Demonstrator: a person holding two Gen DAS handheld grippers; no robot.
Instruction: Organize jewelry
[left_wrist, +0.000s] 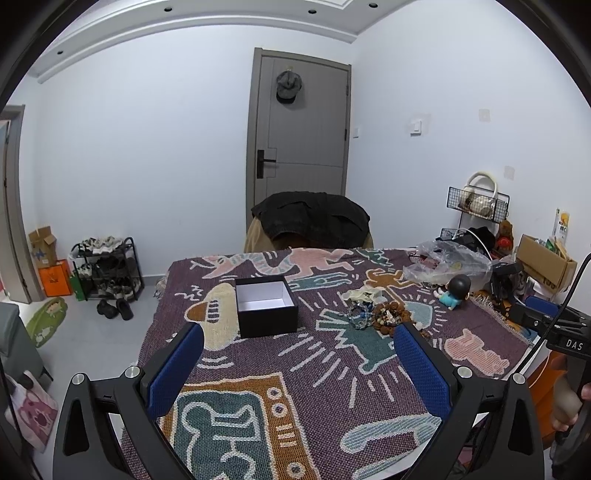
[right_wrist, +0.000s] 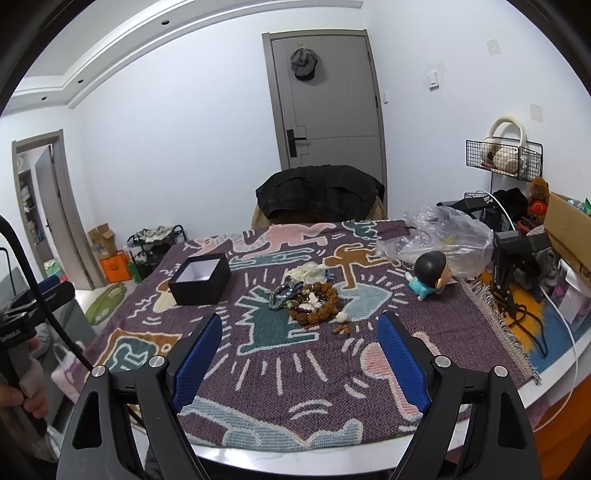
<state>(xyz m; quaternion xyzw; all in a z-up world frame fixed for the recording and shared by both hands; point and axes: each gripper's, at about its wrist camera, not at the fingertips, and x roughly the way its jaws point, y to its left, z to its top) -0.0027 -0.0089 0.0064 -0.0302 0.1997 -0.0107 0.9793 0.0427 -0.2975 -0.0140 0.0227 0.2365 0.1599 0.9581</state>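
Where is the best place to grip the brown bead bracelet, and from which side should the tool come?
Probably the near arc of the brown bracelet, coming from above with one finger inside the ring and one outside. It lies flat on the cloth, and other jewelry crowds its left and far sides, while the near side looks freer. The right tool is open.

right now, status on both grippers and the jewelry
Left gripper open, empty. Right gripper open, empty. Jewelry pile loose on the cloth, black box open beside it, nothing inside. Path clear.
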